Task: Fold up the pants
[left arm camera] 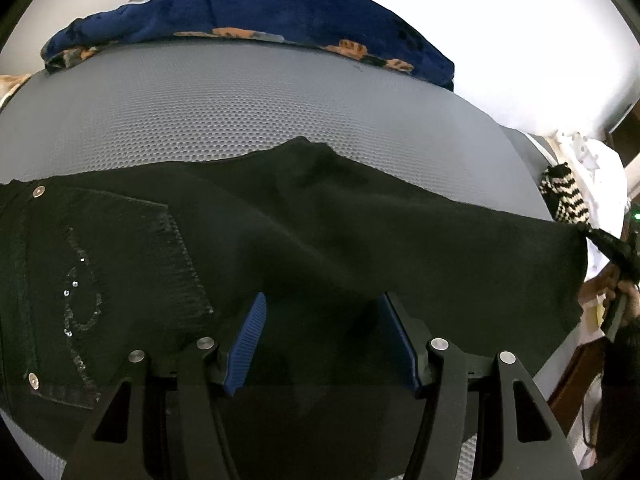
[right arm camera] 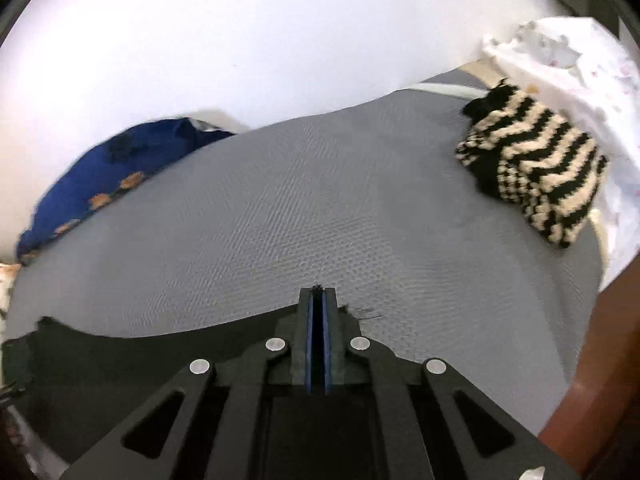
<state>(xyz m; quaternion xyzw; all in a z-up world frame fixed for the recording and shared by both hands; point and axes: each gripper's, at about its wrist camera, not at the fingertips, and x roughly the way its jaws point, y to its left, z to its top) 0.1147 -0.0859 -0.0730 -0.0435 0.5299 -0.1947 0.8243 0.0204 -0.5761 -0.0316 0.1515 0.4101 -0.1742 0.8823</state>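
Black pants (left arm camera: 320, 232) lie spread across a grey mesh surface (left arm camera: 240, 100), with a sequinned back pocket (left arm camera: 100, 280) at the left. My left gripper (left arm camera: 322, 304) is open just above the middle of the pants, blue pads apart, holding nothing. My right gripper (right arm camera: 319, 292) is shut on the pants' edge (right arm camera: 160, 344), black threads showing at its tips. In the left wrist view the right gripper (left arm camera: 616, 256) pinches the far right corner of the pants.
A blue floral cloth (left arm camera: 248, 16) lies at the back of the surface, also in the right wrist view (right arm camera: 112, 176). A black-and-cream zigzag knit (right arm camera: 532, 168) and white cloth (right arm camera: 580, 72) sit at the right edge. A white wall is behind.
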